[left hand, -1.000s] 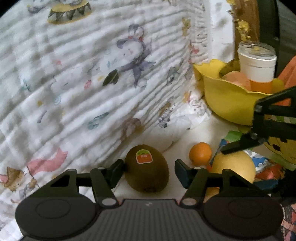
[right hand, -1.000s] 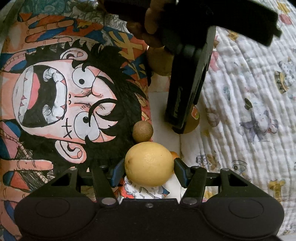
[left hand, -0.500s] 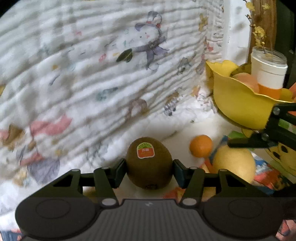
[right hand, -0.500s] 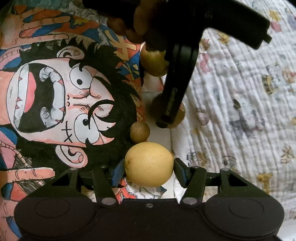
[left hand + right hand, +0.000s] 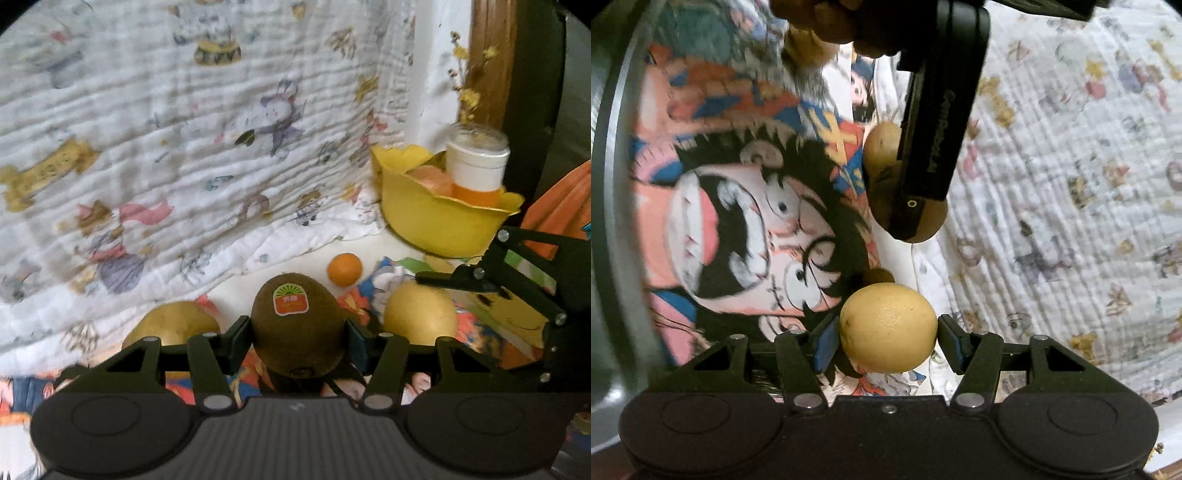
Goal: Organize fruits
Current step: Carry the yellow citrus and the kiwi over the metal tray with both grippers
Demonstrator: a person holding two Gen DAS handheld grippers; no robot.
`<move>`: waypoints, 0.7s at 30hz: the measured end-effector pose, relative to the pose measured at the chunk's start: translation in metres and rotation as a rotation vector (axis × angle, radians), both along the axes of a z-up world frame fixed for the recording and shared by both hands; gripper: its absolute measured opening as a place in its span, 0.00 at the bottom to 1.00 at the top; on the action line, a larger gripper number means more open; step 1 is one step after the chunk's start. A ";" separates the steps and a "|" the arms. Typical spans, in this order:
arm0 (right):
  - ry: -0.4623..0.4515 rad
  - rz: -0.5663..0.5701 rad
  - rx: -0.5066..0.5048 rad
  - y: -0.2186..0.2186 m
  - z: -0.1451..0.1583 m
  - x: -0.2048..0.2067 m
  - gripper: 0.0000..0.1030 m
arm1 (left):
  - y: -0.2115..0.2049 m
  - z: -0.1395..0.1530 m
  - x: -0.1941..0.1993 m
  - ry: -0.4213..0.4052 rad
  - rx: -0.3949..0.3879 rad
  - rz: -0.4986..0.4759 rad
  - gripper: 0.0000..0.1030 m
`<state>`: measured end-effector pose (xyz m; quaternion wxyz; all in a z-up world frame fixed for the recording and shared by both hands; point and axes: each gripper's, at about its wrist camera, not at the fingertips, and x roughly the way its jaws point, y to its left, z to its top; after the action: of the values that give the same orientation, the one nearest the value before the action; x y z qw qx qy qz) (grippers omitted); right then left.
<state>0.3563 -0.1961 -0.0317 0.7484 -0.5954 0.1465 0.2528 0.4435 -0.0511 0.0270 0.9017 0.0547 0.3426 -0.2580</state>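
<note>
My left gripper (image 5: pixel 298 332) is shut on a brown kiwi (image 5: pixel 297 325) with an orange sticker, held off the surface. My right gripper (image 5: pixel 888 332) is shut on a yellow lemon (image 5: pixel 888 326), which also shows in the left wrist view (image 5: pixel 419 314). A small orange (image 5: pixel 344 269) lies ahead on the white surface. A yellow-brown pear (image 5: pixel 173 326) lies at the left. The yellow bowl (image 5: pixel 436 221) stands at the far right with a peach-coloured fruit (image 5: pixel 430 177) inside. In the right wrist view the left gripper's body (image 5: pixel 934 122) hangs above, with the kiwi (image 5: pixel 931 221) under it.
A white printed blanket (image 5: pixel 166 147) rises at the left and back. A cartoon-print cloth (image 5: pixel 746 206) covers the surface. A white and orange cup (image 5: pixel 476 170) stands in the bowl. A small brown round fruit (image 5: pixel 881 275) lies behind the lemon; a potato-like one (image 5: pixel 882 144) lies farther off.
My left gripper closed on the kiwi and lifted it, pulling back so the pear came into view. My right gripper kept hold of the lemon and shifted a little.
</note>
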 end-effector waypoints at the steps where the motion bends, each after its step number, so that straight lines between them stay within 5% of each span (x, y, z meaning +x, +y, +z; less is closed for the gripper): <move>1: -0.004 0.004 0.009 0.000 0.003 -0.006 0.57 | 0.002 0.003 -0.007 -0.002 -0.004 -0.003 0.57; 15: -0.022 0.130 0.134 0.006 0.049 -0.112 0.57 | 0.048 0.020 -0.124 0.018 -0.052 -0.012 0.57; 21: 0.037 0.178 0.149 0.009 0.056 -0.147 0.57 | 0.075 0.019 -0.170 0.027 -0.039 0.004 0.57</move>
<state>0.2095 -0.1870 0.0238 0.7623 -0.5441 0.0877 0.3394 0.2736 0.0235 0.0461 0.8984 0.0331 0.3498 -0.2635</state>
